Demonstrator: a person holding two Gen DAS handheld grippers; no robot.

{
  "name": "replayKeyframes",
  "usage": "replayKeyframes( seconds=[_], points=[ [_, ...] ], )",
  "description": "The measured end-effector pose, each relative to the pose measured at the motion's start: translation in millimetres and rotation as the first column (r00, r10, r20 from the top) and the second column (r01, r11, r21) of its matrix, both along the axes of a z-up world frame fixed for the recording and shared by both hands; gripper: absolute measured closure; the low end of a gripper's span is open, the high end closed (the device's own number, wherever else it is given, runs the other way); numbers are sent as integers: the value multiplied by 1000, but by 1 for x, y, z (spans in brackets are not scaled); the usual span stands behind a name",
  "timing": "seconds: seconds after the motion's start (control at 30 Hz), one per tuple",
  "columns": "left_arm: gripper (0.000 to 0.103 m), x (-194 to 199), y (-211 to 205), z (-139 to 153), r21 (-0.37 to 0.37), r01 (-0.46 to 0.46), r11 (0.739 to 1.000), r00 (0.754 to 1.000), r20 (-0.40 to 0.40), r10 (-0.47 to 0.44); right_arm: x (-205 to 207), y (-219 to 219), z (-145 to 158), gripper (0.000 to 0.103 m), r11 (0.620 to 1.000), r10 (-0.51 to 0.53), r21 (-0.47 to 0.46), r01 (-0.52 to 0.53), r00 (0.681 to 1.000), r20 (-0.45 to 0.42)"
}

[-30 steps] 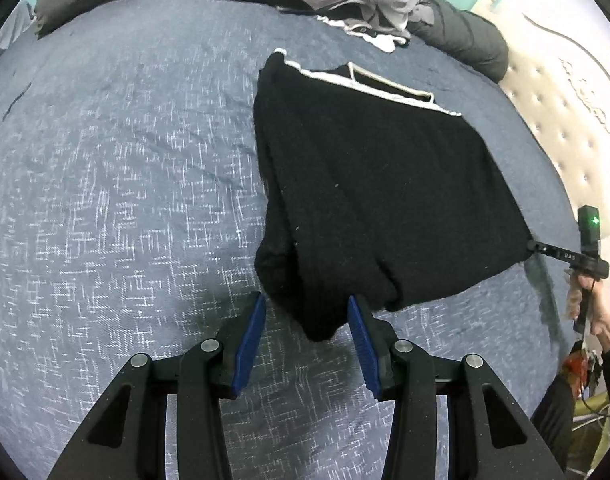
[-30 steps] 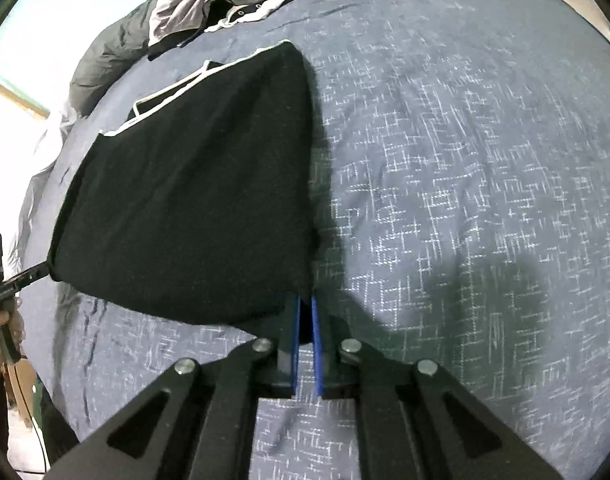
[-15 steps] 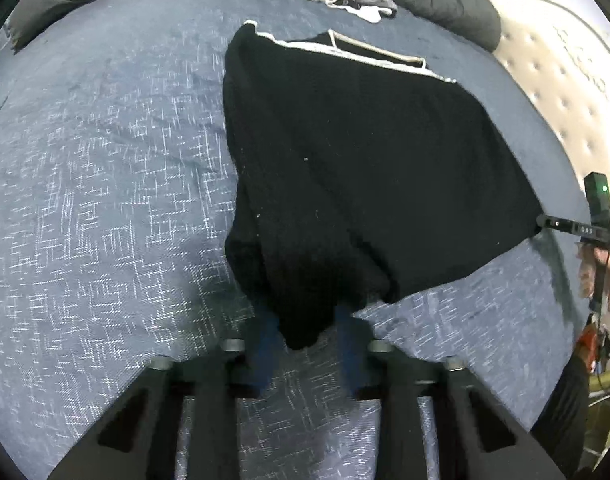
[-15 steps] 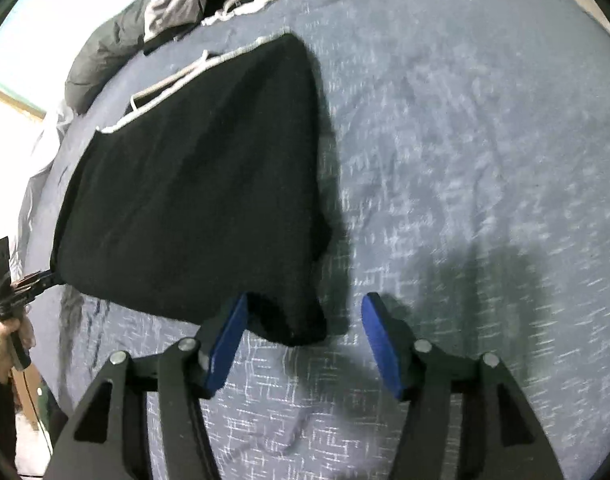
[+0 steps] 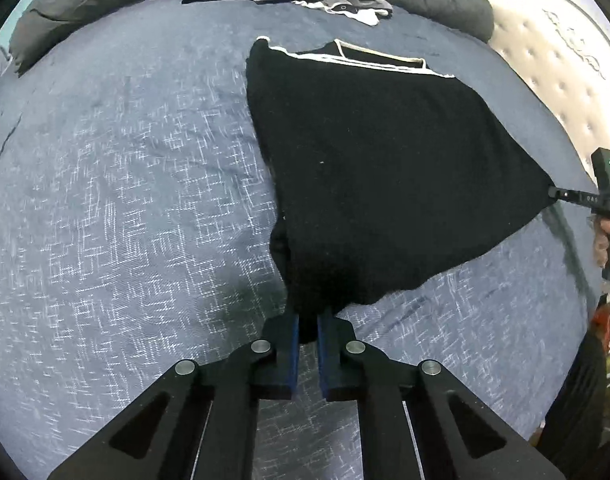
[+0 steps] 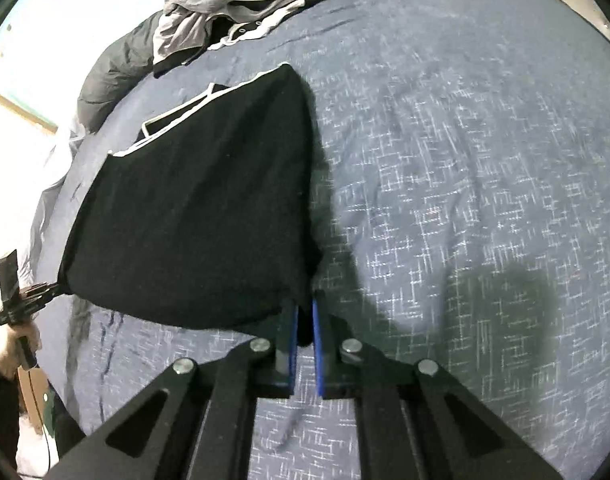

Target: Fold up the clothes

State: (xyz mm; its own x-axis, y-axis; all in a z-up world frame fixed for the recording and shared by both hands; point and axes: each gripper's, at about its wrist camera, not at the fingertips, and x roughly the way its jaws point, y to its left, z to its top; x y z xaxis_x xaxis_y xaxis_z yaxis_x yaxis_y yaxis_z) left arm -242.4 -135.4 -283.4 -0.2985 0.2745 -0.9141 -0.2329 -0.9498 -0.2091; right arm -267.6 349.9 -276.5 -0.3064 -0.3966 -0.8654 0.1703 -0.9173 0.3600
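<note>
Left hand-held gripper (image 5: pixel 306 330) & right hand-held gripper (image 6: pixel 303 330) each clamped on a near corner of black garment (image 5: pixel 385 168), frame center, lying on bed (image 5: pixel 125 200).

Each tool, left (image 5: pixel 306 334) and right (image 6: pixel 303 334), has matte black linkage arms, round silver screws at the joints and blue pads (image 5: pixel 293 344) inside its fingers.

Each wrist camera looks down along its own fingers, close over the bed (image 5: pixel 125 200); they face it from opposite corners. Both share the black garment (image 5: pixel 385 168) and the clothes pile (image 6: pixel 225 4).
</note>
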Motion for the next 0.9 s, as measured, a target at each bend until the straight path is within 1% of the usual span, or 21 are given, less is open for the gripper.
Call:
replayKeyframes(
  seconds=[0.07, 0.2, 0.27, 0.4, 0.43, 0.47, 0.53, 0.63, 0.73, 0.77, 0.8, 0.83, 0.9],
  points=[
    [96, 0, -3, -4, 24, -7, 1000, 1000, 22, 7, -1, -3, -6, 98, 1000, 4, 9, -4, 1000, 10],
    [94, 1, -13, -12, 92, -66, 994, 997, 52, 61, 3, -5, -14, 98, 999, 36, 25, -36, 999, 23],
    [90, 5, -11, -11, 87, -59, 994, 997, 50, 55, 4, -8, -14, 97, 998, 51, 32, -52, 998, 20],
    [89, 11, 0, -1, 34, -28, 999, 1000, 9, 28, 3, -14, -10, 97, 996, 74, 56, -75, 997, 17],
    [85, 12, 3, 1, 17, -18, 1000, 1000, -2, 18, 3, -15, -10, 97, 995, 74, 58, -75, 997, 17],
    [78, 10, 7, -2, 6, -14, 1000, 1000, 3, 14, 4, -15, -10, 97, 995, 74, 59, -75, 997, 17],
    [76, 5, 13, -10, -14, -6, 1000, 1000, 13, 6, 4, -17, -10, 97, 995, 73, 60, -74, 997, 17],
    [74, -1, 22, -21, -45, 6, 999, 1000, 29, -5, 6, -18, -10, 97, 995, 73, 61, -74, 997, 17],
    [74, -4, 24, -30, -47, -9, 999, 1000, 29, 10, 6, -17, -10, 97, 996, 70, 59, -70, 997, 17],
    [77, -5, 24, -31, -41, -19, 999, 1000, 23, 20, 6, -18, -9, 97, 996, 70, 62, -70, 997, 17],
    [86, -4, 23, -30, -52, -15, 999, 1000, 20, 16, 6, -18, -9, 97, 995, 70, 65, -70, 997, 16],
    [91, -4, 22, -29, -63, -11, 998, 1000, 16, 12, 6, -19, -9, 97, 995, 71, 70, -72, 997, 15],
    [92, -2, 19, -27, -84, -3, 996, 1000, 10, 4, 6, -21, -7, 97, 994, 78, 80, -79, 997, 10]
  ],
)
